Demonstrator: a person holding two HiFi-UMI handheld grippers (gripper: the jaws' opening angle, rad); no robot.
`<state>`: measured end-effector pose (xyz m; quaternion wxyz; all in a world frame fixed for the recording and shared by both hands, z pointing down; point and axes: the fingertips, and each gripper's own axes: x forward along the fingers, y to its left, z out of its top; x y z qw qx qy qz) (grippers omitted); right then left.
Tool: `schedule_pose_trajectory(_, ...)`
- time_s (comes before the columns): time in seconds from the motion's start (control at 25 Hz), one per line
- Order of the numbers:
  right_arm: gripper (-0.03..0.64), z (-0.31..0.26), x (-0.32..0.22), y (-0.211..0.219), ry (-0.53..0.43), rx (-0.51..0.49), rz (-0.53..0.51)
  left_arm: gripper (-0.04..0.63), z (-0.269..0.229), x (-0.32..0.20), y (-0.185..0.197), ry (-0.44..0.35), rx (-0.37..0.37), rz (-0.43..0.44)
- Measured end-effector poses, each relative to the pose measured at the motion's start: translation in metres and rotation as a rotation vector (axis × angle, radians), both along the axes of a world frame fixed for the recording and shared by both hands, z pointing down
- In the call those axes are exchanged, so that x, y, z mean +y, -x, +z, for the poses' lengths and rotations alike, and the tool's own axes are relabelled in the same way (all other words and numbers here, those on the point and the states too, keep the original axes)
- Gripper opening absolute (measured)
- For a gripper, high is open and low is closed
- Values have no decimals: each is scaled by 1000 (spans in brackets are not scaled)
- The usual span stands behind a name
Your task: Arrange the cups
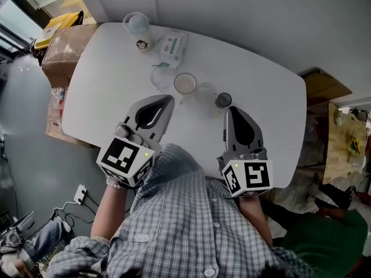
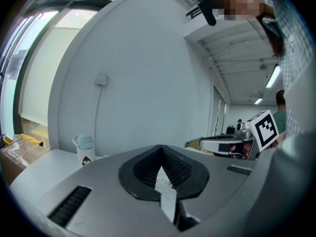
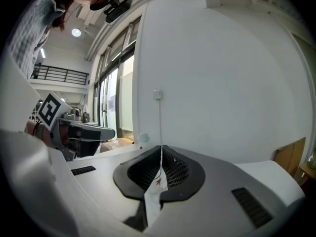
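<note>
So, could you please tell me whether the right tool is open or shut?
Shut. In the right gripper view, the jaws of the right tool are pressed together along one seam, with no gap showing.

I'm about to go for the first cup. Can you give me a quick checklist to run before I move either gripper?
1. The left gripper is empty: ok, jaws together on nothing.
2. The right gripper is empty: ok, jaws together on nothing.
3. Jaws open for a grasp: not ok, both are shut.
4. The cups stand upright in a row on the table: ok, mouths appear up.
5. The right gripper is clear of the dark cup: cannot tell, its tip sits right beside it in the head view.
6. The cups show in the gripper views: not ok, both look over them at the wall.
</note>
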<state>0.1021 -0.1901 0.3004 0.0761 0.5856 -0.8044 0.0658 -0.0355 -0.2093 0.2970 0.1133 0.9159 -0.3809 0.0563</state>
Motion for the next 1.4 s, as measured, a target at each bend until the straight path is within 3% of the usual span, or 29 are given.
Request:
schedule_pose_trajectory(0.24,28,-1,1,-1,-8,37,-12,11,-2,0,-7,-3,11,15)
schedule_pose_trajectory(1.4,26,9,4,3,45,31,2,11,1,4,-2,20,41,25)
